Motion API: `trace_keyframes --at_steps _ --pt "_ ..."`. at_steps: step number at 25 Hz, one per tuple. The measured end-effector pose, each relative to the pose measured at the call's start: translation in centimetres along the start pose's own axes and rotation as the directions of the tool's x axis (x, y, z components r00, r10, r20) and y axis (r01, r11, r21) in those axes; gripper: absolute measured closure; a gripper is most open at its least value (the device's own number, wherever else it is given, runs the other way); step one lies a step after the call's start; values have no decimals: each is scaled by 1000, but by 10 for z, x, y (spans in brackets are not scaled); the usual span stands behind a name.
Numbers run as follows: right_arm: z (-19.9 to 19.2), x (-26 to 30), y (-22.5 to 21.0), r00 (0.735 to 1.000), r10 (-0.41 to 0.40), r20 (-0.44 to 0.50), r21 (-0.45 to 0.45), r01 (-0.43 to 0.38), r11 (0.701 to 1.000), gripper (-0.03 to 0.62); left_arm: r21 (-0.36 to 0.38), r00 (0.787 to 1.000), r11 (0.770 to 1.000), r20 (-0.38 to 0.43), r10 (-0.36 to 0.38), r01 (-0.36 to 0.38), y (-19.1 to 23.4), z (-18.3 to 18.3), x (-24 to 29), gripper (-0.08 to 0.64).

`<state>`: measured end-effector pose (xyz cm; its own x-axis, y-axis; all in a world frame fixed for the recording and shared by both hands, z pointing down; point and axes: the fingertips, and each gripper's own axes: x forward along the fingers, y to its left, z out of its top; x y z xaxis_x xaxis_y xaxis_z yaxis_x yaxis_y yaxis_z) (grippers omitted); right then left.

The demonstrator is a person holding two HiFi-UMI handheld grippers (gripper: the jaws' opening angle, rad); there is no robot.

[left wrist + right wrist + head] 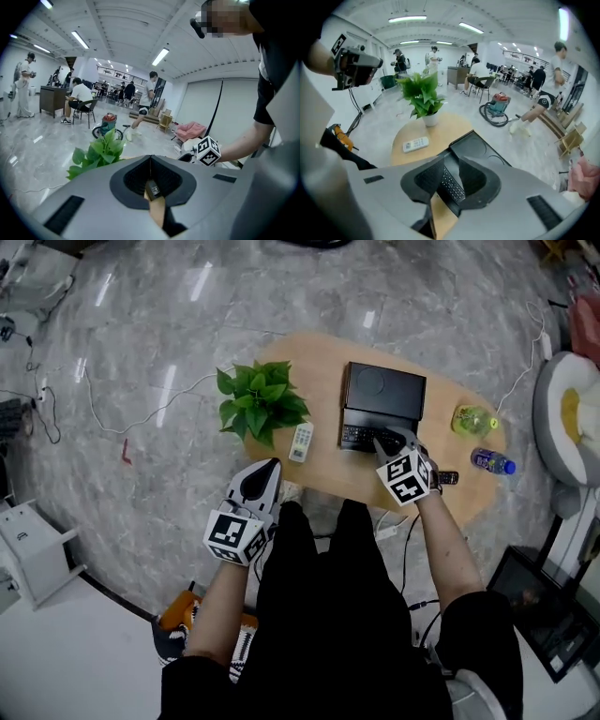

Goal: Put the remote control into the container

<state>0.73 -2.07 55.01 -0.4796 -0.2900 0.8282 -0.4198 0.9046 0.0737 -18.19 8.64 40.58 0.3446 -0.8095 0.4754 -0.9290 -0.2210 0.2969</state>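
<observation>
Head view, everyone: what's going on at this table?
A person stands at a wooden table with a gripper in each hand. The right gripper hangs over the black container, jaws partly apart. The black remote seen between them appears to lie inside the container rather than being gripped. The left gripper is shut and empty, off the table's near edge. A white remote lies beside the potted plant.

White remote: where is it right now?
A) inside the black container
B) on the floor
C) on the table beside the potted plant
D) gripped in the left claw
C: the white remote lies flat on the wooden table beside the potted plant, outside the black container.
</observation>
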Motion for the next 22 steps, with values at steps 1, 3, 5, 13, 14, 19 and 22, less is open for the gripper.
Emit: trace_keyframes --at_steps 1,3,5,13,14,19,22 --pt "6 -12 0 999 -24 26 30 23 999 493 19 1000 1000 6 -18 18 -2 8 1 552" --pt "18 -37 1 994 -69 79 97 61 993 515 55 999 997 17 -49 48 -4 23 2 552" --pt "30 -61 3 985 -110 131 152 90 984 535 78 997 995 28 -68 66 -6 36 0 552" --pt "54 -144 -8 927 -251 280 413 119 903 581 128 991 988 88 -99 88 -22 74 -7 552" --pt "56 -153 -10 918 -262 298 438 112 892 581 135 990 986 97 -106 93 -27 79 -7 552" --pt "67 -195 -23 876 -319 361 458 132 879 581 142 986 985 124 -115 97 -36 94 -10 552" --pt "69 -216 -27 854 -343 391 481 128 867 581 139 983 985 138 -125 105 -40 98 -12 554"
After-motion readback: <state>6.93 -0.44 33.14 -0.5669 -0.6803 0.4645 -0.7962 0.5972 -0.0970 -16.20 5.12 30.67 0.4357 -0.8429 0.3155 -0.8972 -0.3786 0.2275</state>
